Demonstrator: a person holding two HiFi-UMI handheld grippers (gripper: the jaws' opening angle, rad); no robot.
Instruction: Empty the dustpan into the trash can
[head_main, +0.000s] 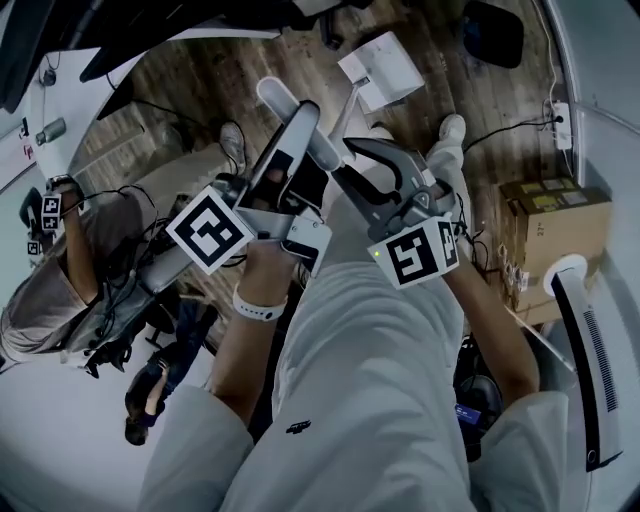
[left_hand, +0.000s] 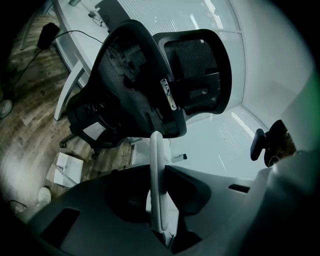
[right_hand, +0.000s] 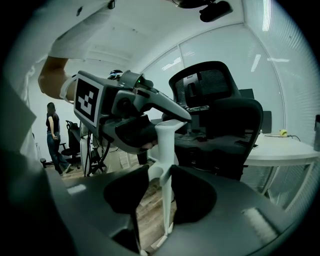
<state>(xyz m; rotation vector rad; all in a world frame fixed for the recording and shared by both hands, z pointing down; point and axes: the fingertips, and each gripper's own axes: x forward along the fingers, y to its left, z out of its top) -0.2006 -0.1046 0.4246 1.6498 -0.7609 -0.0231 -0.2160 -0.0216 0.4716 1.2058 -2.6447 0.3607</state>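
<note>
A long white dustpan handle (head_main: 283, 103) with a rounded end slants across both grippers above my lap. My left gripper (head_main: 300, 125) is shut on it. In the left gripper view the handle (left_hand: 156, 150) stands pinched between the jaws of that gripper (left_hand: 157, 170). My right gripper (head_main: 365, 150) is shut on a white upright part of the same handle (right_hand: 166, 145), which fills the gap between its jaws (right_hand: 162, 172). A white pan (head_main: 385, 70) hangs low over the wood floor beyond the grippers, and a white stem seems to run to it. No trash can is plainly visible.
Two black mesh office chairs (left_hand: 150, 85) stand ahead by a white desk (right_hand: 280, 150). Cardboard boxes (head_main: 550, 215) and a tall white unit (head_main: 585, 350) are at my right. One person sits at the left (head_main: 60, 290), and another stands farther off (right_hand: 52, 135). Cables cross the floor.
</note>
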